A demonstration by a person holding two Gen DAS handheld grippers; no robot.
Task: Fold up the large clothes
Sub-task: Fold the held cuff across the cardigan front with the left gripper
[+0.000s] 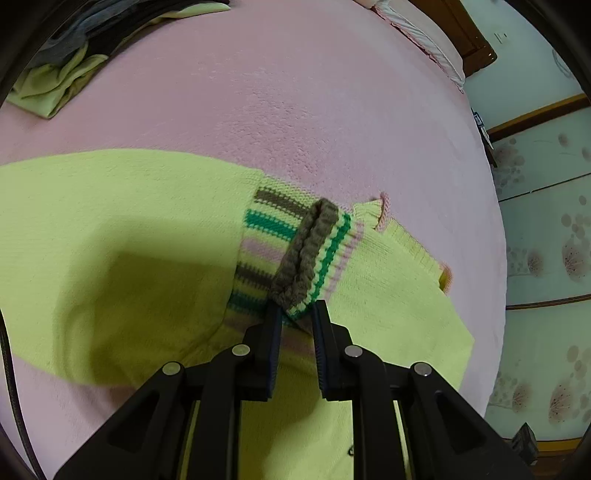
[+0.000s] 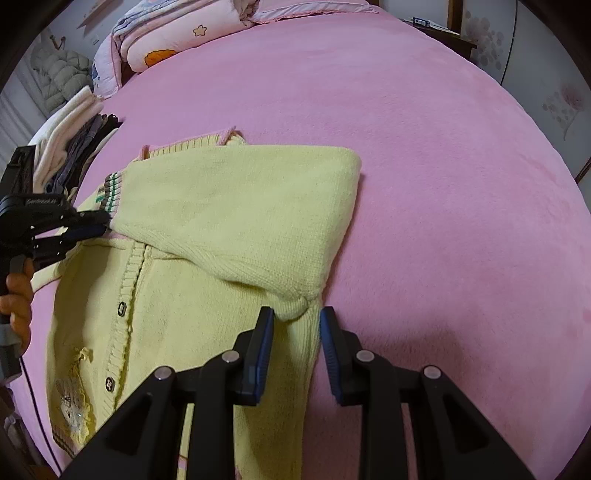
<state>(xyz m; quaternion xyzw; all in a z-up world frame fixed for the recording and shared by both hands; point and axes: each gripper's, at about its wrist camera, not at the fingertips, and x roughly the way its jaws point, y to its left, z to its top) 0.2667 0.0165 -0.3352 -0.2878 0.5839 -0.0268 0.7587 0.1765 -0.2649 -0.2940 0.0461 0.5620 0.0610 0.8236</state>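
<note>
A pale yellow knit cardigan (image 2: 162,302) lies on the pink bed (image 2: 443,184), button band up. One sleeve (image 2: 236,206) is folded across its body. The sleeve's striped cuff (image 1: 310,251), brown, green and pink, rests on the cardigan (image 1: 110,221). My left gripper (image 1: 297,312) points down at the cuff's end; its jaws stand slightly parted with the cuff tip between them, loose. In the right wrist view the left gripper (image 2: 105,225) sits at the cuff, held by a hand (image 2: 16,295). My right gripper (image 2: 296,317) is shut on the puckered fabric where the sleeve meets the body.
A heap of green and dark clothes (image 1: 66,62) lies at the far left of the bed (image 1: 295,92). Stacked folded garments (image 2: 74,147) and a rolled quilt (image 2: 177,33) sit at the bed's far side. Flowered wardrobe doors (image 1: 546,221) stand past the bed's edge.
</note>
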